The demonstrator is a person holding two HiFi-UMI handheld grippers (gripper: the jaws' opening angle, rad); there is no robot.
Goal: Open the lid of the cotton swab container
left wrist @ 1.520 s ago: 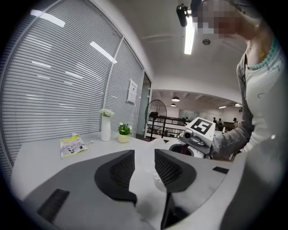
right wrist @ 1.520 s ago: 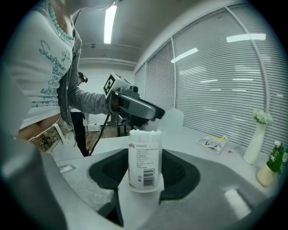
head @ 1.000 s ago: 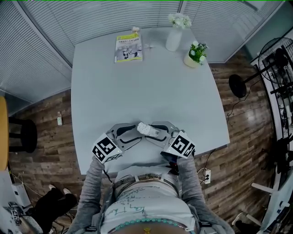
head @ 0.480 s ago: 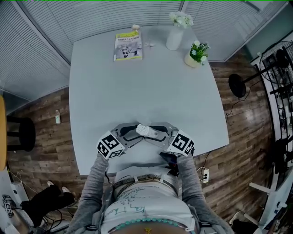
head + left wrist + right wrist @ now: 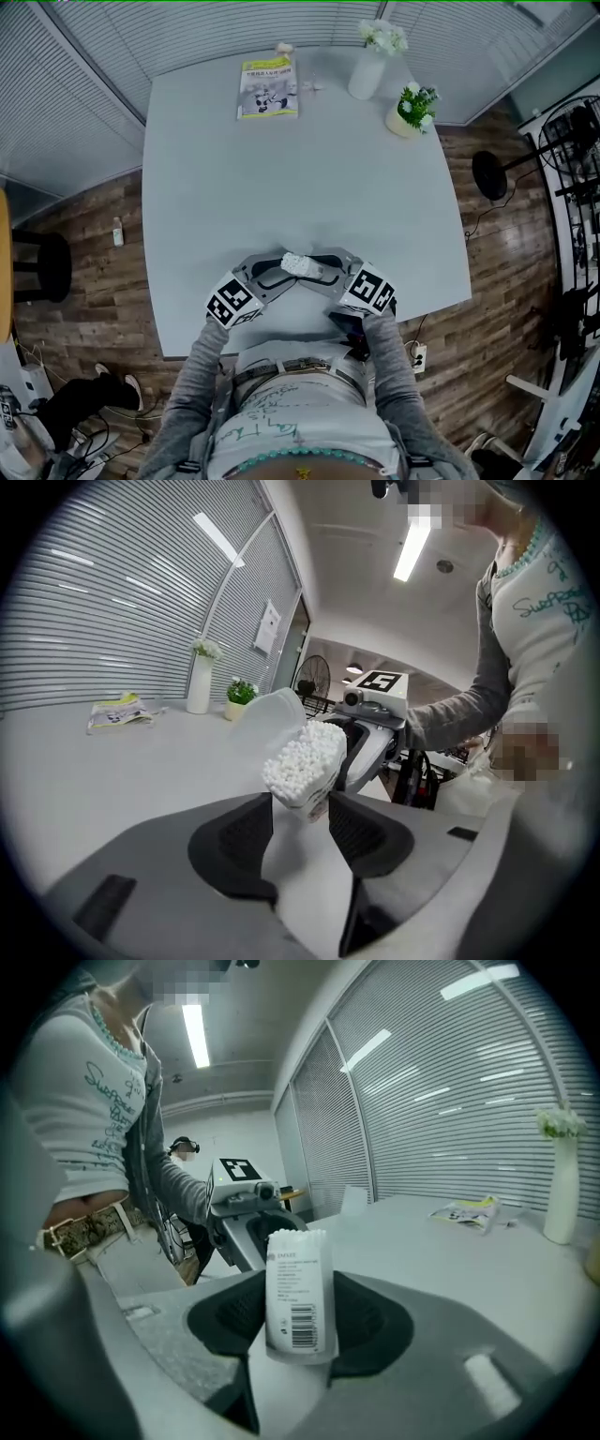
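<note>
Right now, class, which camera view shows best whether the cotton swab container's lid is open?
The left gripper view: the cotton swab container faces it, swab tips bare, lid swung back. The right gripper view shows only its labelled side, clamped in the right gripper. The head view shows it small, from above.

In the head view the container is only a small white patch, its ends covered by the left gripper and the right gripper. The print on the booklet and the bits beside it are too small to make out. The right gripper view hides the container's bottom behind the pads. In the left gripper view its lower end sits behind the pads, and whether those jaws, which have just been closing with the container at their tips, touch it cannot be told.
</note>
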